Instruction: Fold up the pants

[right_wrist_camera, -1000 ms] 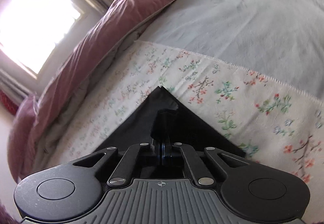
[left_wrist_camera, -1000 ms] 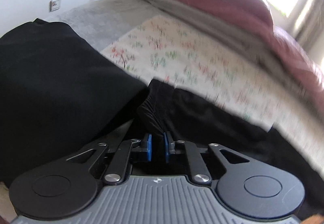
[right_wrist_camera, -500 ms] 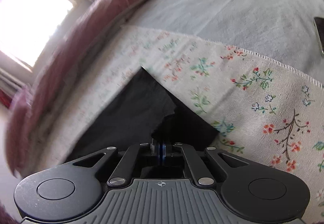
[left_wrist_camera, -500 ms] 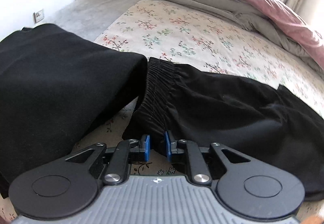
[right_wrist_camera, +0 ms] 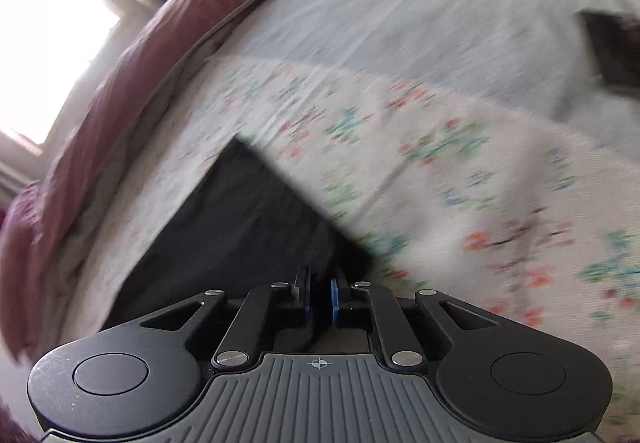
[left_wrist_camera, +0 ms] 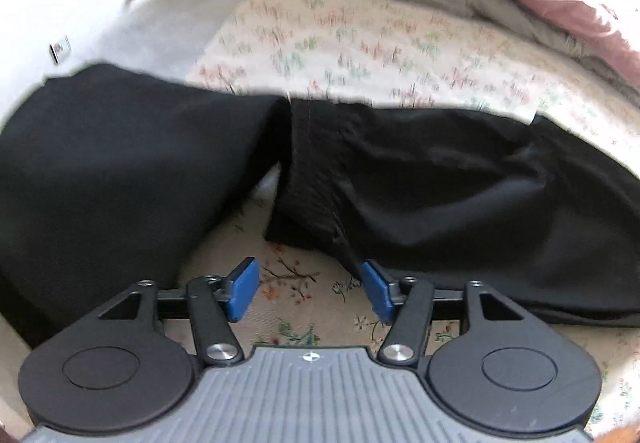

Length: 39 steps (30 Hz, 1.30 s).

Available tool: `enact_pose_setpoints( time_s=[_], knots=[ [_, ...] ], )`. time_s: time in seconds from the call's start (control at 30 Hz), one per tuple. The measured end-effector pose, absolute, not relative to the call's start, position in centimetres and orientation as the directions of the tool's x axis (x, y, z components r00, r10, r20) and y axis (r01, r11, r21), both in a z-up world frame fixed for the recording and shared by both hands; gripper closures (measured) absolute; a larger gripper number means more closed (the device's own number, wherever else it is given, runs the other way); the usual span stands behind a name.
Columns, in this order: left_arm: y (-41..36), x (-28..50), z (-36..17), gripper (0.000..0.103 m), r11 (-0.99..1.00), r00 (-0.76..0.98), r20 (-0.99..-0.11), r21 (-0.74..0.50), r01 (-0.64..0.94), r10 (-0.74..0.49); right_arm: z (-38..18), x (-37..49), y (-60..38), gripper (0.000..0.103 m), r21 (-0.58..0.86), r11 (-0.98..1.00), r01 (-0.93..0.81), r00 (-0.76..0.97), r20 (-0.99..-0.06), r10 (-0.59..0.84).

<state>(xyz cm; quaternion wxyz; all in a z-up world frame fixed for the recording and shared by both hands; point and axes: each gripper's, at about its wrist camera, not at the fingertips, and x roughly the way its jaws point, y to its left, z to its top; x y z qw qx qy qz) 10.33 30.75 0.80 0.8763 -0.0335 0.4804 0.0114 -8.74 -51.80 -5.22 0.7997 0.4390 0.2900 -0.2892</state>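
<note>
At the far left a separate black garment (left_wrist_camera: 104, 179) is seen lying on the floral sheet (left_wrist_camera: 360, 43) of the bed; just right of it, the left tool (left_wrist_camera: 310, 289) has been released, its blue pads spread wide where half a second ago they pinched the waistband, so that end of the black pants (left_wrist_camera: 440, 195) is judged laid down; the pants lie on the sheet with their long axis running from the waistband (left_wrist_camera: 308, 179) rightward; the right tool (right_wrist_camera: 319, 301) remains clenched on a dark corner of the pants (right_wrist_camera: 240, 219).
</note>
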Motion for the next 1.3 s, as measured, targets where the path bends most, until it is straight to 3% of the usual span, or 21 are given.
enact_pose_setpoints(
  time_s=[0.1, 0.17, 0.27, 0.37, 0.5, 0.63, 0.87, 0.93, 0.97, 1.0, 1.03, 1.3],
  knots=[
    [31.1, 10.2, 4.1, 0.016, 0.995, 0.602, -0.797, -0.085, -0.049, -0.038, -2.5, -8.8, -50.8, 0.067, 0.333, 0.444, 0.832, 0.521, -0.745, -0.417],
    [30.5, 10.7, 5.9, 0.016, 0.993, 0.642, -0.763, -0.115, -0.027, -0.071, -0.3, -8.0, -49.2, 0.062, 0.26, 0.465, 0.846, 0.497, -0.702, -0.511],
    [27.4, 13.2, 7.3, 0.014, 0.982, 0.673, -0.719, -0.178, 0.06, -0.171, 2.3, -4.5, -45.8, 0.056, 0.25, 0.608, 0.754, 0.593, -0.659, -0.464],
    [21.6, 16.9, 7.0, 0.014, 0.972, 0.648, -0.725, -0.155, 0.178, -0.234, 3.1, 1.0, -41.1, 0.041, 0.245, 0.796, 0.553, 0.687, -0.674, -0.27],
    [13.1, 22.9, 4.8, 0.014, 0.937, 0.582, -0.758, -0.109, 0.331, -0.294, 2.3, 7.3, -33.1, 0.041, 0.204, 0.938, 0.28, 0.681, -0.731, -0.045],
    [6.5, 28.3, 1.2, 0.014, 0.908, 0.519, -0.805, -0.059, 0.414, -0.289, 1.0, 9.4, -26.7, 0.041, 0.143, 0.989, 0.045, 0.644, -0.761, 0.08],
    [2.4, 34.4, -4.3, 0.014, 0.886, 0.394, -0.867, -0.106, 0.452, -0.304, -2.9, 7.8, -28.2, 0.041, 0.189, 0.978, 0.084, 0.548, -0.829, 0.113],
    [1.9, 35.0, -5.4, 0.021, 0.884, 0.387, -0.866, -0.12, 0.452, -0.316, -3.1, 8.2, -28.6, 0.041, 0.215, 0.971, 0.103, 0.548, -0.827, 0.125],
    [1.6, 35.0, -5.9, 0.037, 0.888, 0.4, -0.866, -0.098, 0.45, -0.299, -3.1, 8.3, -28.4, 0.04, 0.209, 0.972, 0.106, 0.545, -0.83, 0.119],
    [1.4, 34.9, -6.0, 0.065, 0.887, 0.419, -0.86, -0.077, 0.454, -0.29, -3.1, 8.4, -28.0, 0.039, 0.192, 0.977, 0.094, 0.544, -0.832, 0.111],
    [1.5, 34.7, -5.6, 0.072, 0.889, 0.432, -0.856, -0.066, 0.453, -0.283, -3.2, 8.4, -27.2, 0.039, 0.172, 0.982, 0.079, 0.543, -0.833, 0.102],
    [3.1, 35.8, -2.7, 0.073, 0.908, 0.56, -0.75, -0.129, 0.399, -0.353, -2.4, 7.5, -27.0, 0.042, 0.146, 0.986, 0.081, 0.573, -0.816, 0.074]
  ],
)
